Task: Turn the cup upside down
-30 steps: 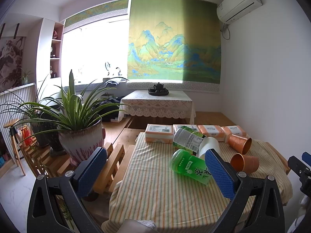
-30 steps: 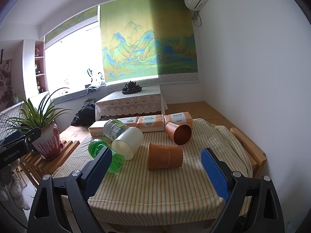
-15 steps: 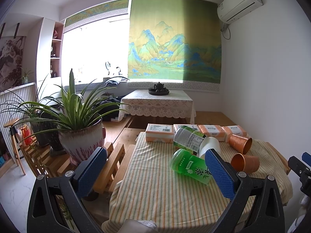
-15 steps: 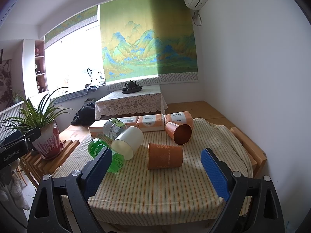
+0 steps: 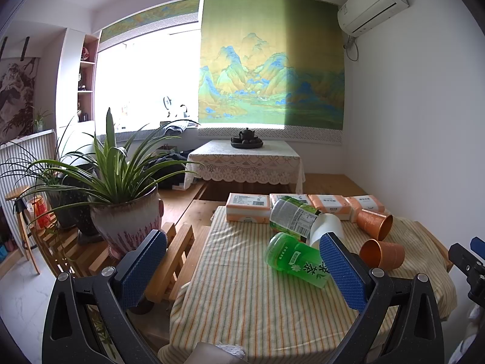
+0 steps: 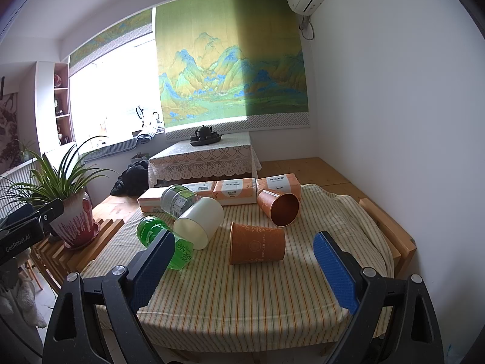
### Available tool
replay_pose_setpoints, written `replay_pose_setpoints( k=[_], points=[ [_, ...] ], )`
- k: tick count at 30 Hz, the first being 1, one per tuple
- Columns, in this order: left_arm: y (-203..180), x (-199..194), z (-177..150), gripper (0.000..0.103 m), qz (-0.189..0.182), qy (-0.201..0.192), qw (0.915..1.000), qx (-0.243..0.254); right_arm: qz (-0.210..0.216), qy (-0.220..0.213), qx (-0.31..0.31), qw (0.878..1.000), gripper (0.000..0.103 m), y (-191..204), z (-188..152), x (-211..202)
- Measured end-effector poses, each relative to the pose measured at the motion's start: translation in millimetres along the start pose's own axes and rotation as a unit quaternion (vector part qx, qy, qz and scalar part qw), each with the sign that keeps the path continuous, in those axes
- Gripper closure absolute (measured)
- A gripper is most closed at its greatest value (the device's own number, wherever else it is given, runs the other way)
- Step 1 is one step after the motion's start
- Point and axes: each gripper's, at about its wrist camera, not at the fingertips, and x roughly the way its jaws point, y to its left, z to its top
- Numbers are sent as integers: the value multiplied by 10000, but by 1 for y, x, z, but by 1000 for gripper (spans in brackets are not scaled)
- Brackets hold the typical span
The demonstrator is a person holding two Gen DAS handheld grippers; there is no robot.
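Observation:
Two orange paper cups and a white cup lie on their sides on a striped tablecloth. In the right wrist view the near orange cup (image 6: 257, 243) lies mid-table, the far orange cup (image 6: 279, 206) behind it, the white cup (image 6: 198, 222) to the left. My right gripper (image 6: 244, 268) is open and empty, held just short of the near orange cup. My left gripper (image 5: 242, 270) is open and empty over the table's left part; it sees the near orange cup (image 5: 382, 253), the far orange cup (image 5: 374, 223) and the white cup (image 5: 326, 230), which its right finger partly hides.
Two green bottles (image 6: 165, 239) (image 6: 178, 201) lie beside the white cup. Orange tissue packs (image 6: 233, 192) line the table's far edge. A potted plant (image 5: 124, 209) stands on a wooden rack left of the table. A wall is on the right, and a low lace-covered table (image 6: 203, 159) stands beyond.

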Motion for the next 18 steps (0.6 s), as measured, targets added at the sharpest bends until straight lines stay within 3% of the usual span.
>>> replay_pose_setpoints(
  k=[18],
  points=[
    [-2, 4, 0, 1, -18, 37, 10000, 21, -18, 52, 12, 10000, 13, 1, -4, 2]
  ],
)
